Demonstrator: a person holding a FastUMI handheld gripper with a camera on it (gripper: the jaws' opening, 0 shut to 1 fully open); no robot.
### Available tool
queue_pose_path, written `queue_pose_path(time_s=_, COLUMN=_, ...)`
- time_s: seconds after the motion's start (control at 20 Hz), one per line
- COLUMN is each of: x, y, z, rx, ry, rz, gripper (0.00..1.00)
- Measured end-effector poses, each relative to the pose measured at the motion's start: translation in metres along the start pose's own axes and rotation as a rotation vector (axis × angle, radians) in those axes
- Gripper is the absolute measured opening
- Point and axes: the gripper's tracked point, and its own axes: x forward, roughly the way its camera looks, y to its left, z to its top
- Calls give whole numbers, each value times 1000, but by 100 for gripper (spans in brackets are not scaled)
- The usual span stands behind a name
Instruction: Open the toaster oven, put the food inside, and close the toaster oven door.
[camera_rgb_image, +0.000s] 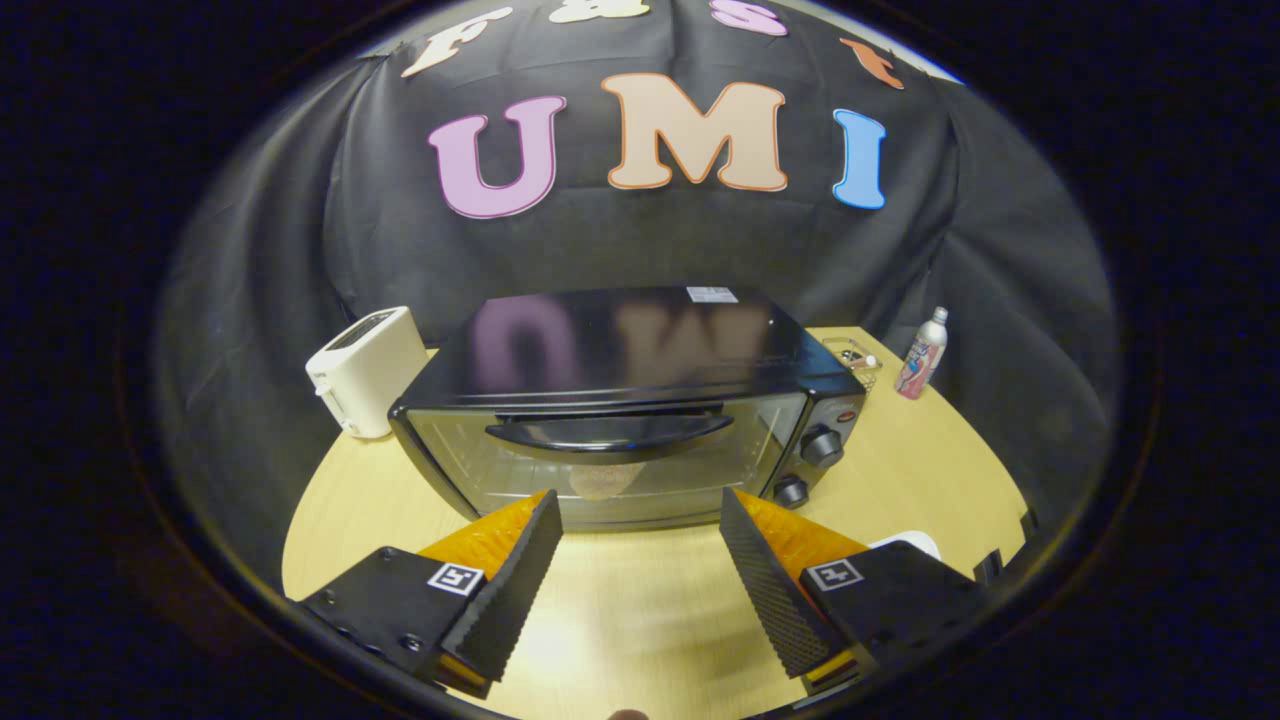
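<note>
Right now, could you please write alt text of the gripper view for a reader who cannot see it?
A black toaster oven sits door-closed on a wooden table, a round food item visible behind its glass. The open gripper hovers just before it, empty. A white toaster stands beside it, a bottle opposite.

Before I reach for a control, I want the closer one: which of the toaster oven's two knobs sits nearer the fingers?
The lower knob, just beyond the open gripper; the upper knob sits above it, farther off.

A light wooden table (640, 610) fills the lower centre. On it stand a black toaster oven (625, 400) mid-frame, a white toaster (365, 370) left, a bottle (922, 355) right.
</note>
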Motion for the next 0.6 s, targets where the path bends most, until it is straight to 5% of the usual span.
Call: queue_pose_path(time_s=0.6, x=-100, y=-19, z=228, rx=-6, ry=-469, rz=9, gripper=100)
